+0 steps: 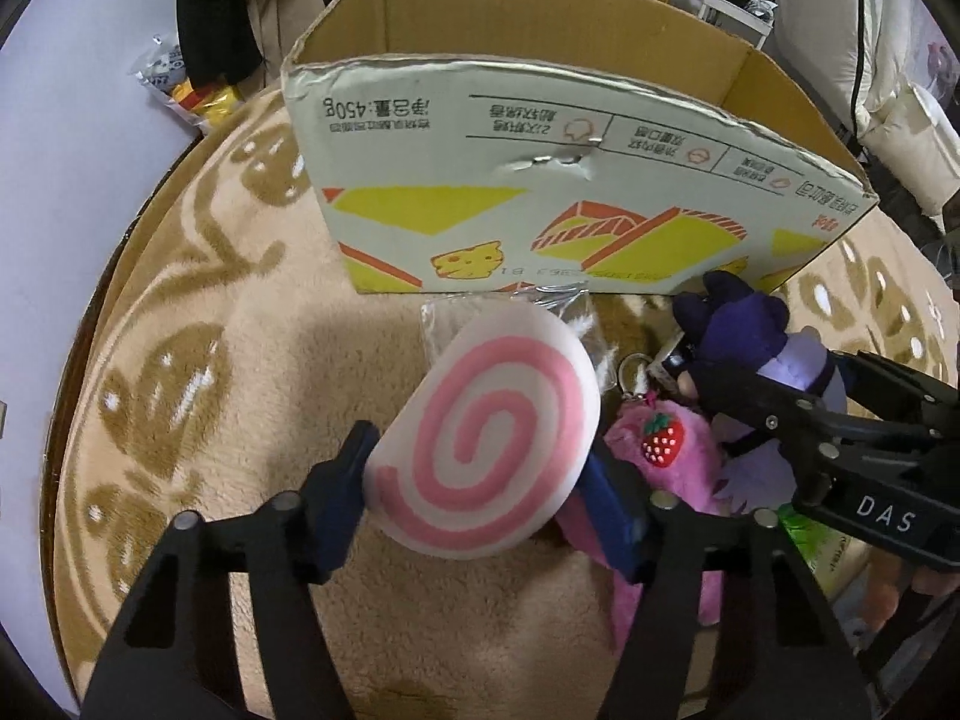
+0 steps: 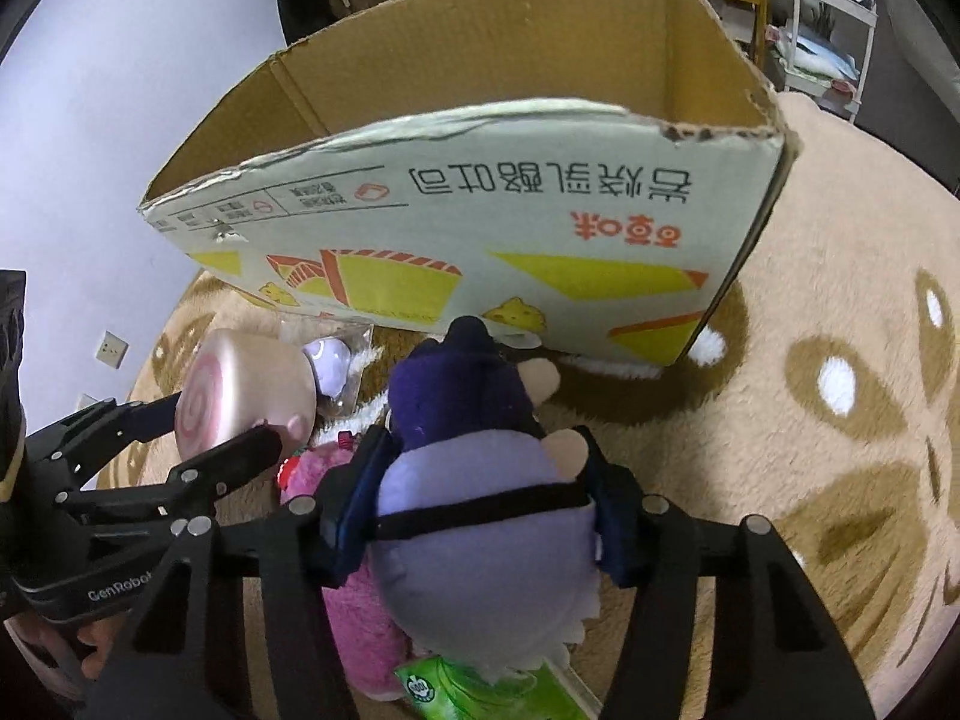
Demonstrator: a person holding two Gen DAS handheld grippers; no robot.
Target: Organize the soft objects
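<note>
The left claw [image 1: 477,474] is being held closed on a swirl cushion [image 1: 486,432], white with a pink spiral, which is being pinched at its two rounded edges between the blue pads. The right claw [image 2: 480,510] is being held closed around the lavender body of a purple plush doll [image 2: 480,480], with the dark head projecting forward beyond the pads.

Both items are being kept low over a beige patterned rug [image 1: 198,300], just in front of an open cardboard box [image 1: 576,192], whose near wall is standing above them.

Risks are being judged as follows. The cushion is being gripped only at its curved rim, so it may squeeze out sideways if it is compressed further. Both loads probably need lifting over the near wall; a low pass could catch the rim and tip or shove the box.

A pink furry keychain toy [image 1: 660,450] and a green packet [image 2: 480,690] are lying directly beneath, and may be snagged or dragged along. The two claws are working close together, so a collision is being considered possible.
</note>
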